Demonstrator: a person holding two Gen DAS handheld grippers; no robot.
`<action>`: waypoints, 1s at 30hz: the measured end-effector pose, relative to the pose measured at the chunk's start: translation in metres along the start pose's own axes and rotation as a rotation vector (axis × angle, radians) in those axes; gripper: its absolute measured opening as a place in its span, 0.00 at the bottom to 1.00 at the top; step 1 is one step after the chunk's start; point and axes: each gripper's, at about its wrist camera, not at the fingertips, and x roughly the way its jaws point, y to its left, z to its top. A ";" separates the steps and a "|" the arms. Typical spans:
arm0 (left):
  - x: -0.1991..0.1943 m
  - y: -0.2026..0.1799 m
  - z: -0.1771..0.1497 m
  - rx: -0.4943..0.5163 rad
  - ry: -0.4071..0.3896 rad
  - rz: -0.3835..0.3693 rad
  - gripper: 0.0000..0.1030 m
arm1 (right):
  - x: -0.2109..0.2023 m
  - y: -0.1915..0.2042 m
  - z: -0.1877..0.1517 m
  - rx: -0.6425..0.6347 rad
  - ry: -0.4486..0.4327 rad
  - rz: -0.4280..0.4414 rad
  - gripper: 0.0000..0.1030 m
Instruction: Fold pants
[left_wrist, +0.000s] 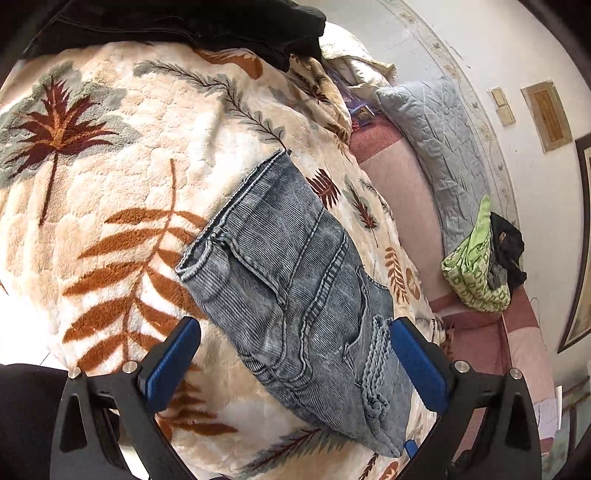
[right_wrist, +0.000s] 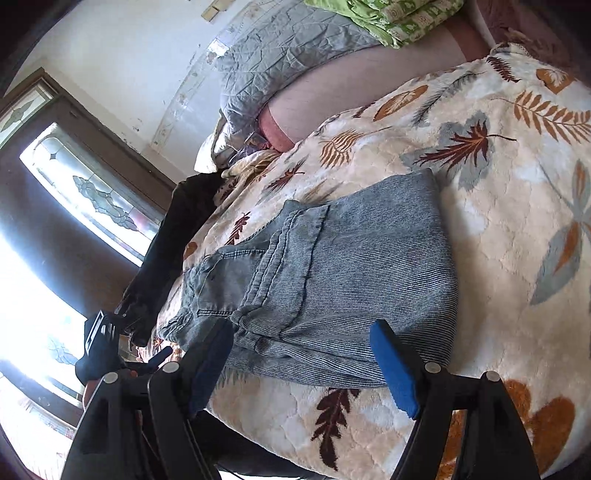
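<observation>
One pair of pants (left_wrist: 295, 291), faded blue ribbed denim with thick stitched seams, lies folded into a thick oblong on a fluffy cream blanket (left_wrist: 122, 177) printed with rust and grey leaves. Both the left gripper (left_wrist: 295, 365) and the right gripper (right_wrist: 303, 365) stand wide apart over the bundle, their blue pads gripping nothing. Beyond lie a quilted grey pillow (left_wrist: 439, 147) and crumpled green cloth (left_wrist: 476, 266).

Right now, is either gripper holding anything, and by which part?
Nothing is held. Both the left gripper and right gripper hover with jaws open over the folded jeans on the blanket.
</observation>
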 end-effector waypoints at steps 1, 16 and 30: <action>0.005 0.002 0.002 -0.010 0.008 0.005 0.99 | -0.002 0.001 0.000 -0.002 -0.010 0.005 0.77; 0.029 -0.020 -0.002 0.208 -0.054 0.138 0.98 | 0.029 0.036 -0.013 -0.171 0.038 -0.094 0.77; 0.032 -0.025 -0.006 0.265 -0.064 0.202 0.98 | 0.029 0.034 -0.018 -0.103 -0.047 -0.199 0.77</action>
